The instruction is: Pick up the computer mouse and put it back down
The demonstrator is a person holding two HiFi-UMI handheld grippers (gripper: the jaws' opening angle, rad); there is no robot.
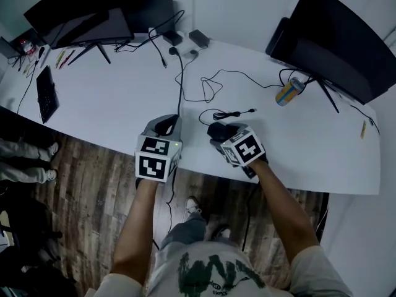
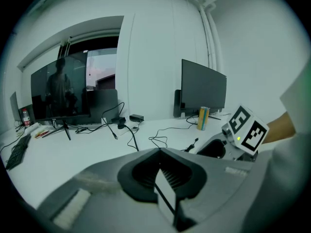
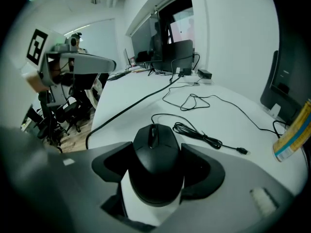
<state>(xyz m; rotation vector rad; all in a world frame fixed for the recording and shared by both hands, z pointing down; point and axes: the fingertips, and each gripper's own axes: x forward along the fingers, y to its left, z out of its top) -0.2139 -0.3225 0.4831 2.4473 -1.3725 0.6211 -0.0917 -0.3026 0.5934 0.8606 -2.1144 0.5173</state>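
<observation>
A black computer mouse [image 3: 156,171] lies on the white table [image 1: 111,98] near its front edge, its cord running away across the tabletop. My right gripper [image 3: 156,152] points down over it, one jaw against each side of the mouse, which still rests on the table. In the head view the mouse [image 1: 218,130] shows just ahead of the right gripper [image 1: 216,129] and its marker cube. To the left my left gripper [image 1: 166,124] hovers at the table's edge. Its jaws meet at the tips with nothing between them [image 2: 159,150].
A yellow-and-blue can [image 1: 289,91] stands at the right beside a dark monitor [image 1: 337,36]. Another monitor [image 1: 80,17] and a keyboard [image 1: 47,93] are at the far left. Loose cables [image 1: 210,88] cross the middle. The table's front edge drops to a wooden floor [image 1: 93,184].
</observation>
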